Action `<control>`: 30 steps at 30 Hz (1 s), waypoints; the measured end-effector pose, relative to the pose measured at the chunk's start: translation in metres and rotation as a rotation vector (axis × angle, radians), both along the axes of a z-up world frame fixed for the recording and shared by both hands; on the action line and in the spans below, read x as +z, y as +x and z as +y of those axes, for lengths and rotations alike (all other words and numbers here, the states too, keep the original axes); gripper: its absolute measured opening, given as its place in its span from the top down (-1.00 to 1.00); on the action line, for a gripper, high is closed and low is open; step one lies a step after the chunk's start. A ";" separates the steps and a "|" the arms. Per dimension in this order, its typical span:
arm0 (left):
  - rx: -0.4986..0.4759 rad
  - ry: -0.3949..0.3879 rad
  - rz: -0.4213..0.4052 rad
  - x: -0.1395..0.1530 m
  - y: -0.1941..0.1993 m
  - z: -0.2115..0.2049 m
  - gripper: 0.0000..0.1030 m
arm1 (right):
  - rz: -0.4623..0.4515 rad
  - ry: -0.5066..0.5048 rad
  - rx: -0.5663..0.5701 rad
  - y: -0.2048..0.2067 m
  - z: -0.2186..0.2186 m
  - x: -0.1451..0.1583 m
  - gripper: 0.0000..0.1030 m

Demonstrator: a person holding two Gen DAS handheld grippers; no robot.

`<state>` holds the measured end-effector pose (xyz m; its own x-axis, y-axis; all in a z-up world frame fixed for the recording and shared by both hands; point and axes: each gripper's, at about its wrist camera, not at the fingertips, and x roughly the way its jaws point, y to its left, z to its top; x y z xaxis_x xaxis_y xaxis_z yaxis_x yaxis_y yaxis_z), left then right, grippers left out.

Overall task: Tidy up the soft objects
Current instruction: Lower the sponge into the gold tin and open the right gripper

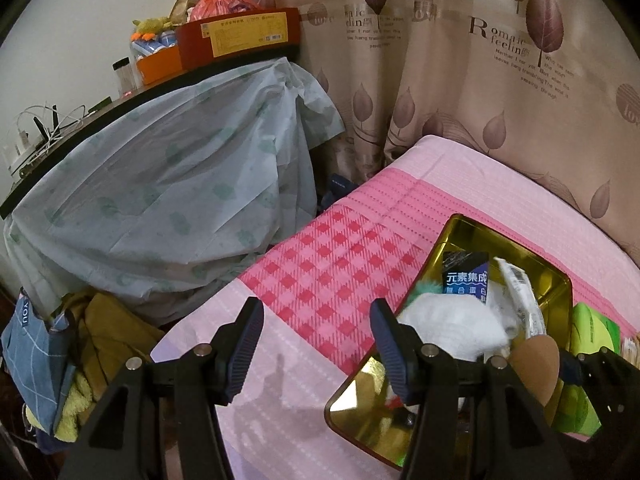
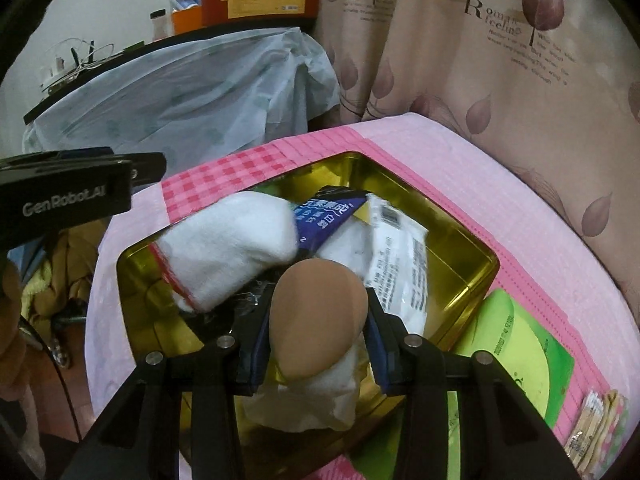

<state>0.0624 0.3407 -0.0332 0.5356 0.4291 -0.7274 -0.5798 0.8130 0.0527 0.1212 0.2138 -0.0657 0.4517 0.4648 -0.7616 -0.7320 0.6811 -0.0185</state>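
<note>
Right wrist view: right gripper (image 2: 316,334) pinches a tan makeup sponge (image 2: 318,316) over the gold tin (image 2: 460,256). It looks light and squishy, so mid-body grip seems best. Tin already holds a white sock (image 2: 236,248) and packets. Left gripper (image 1: 316,350) hangs wide open, empty.

tin (image 2: 476,276) on bed (image 2: 500,208) | sock (image 2: 236,248), sachet (image 2: 328,216), packet (image 2: 400,264) in tin | sponge (image 2: 316,320) above tin | pouch (image 2: 516,360) on bed, right of tin | covered table (image 1: 160,168) left of bed | curtain (image 1: 480,80) behind bed
</note>
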 end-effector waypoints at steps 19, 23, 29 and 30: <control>-0.013 0.004 -0.005 0.000 0.000 -0.003 -0.10 | -0.044 0.120 -0.001 -0.032 -0.041 0.040 -0.22; -0.012 0.006 -0.004 0.001 0.000 -0.004 -0.10 | -0.064 0.139 -0.075 -0.032 -0.084 0.048 -0.22; -0.016 0.016 -0.012 0.004 -0.003 -0.007 -0.10 | -0.086 0.118 -0.277 -0.010 -0.165 0.049 -0.22; -0.018 0.019 -0.012 0.004 -0.003 -0.008 -0.10 | -0.092 0.106 -0.315 -0.005 -0.179 0.049 -0.22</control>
<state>0.0591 0.3330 -0.0294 0.5521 0.4331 -0.7125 -0.5662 0.8220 0.0610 0.1166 0.0348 -0.0167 0.6499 0.3660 -0.6661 -0.4839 0.8751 0.0087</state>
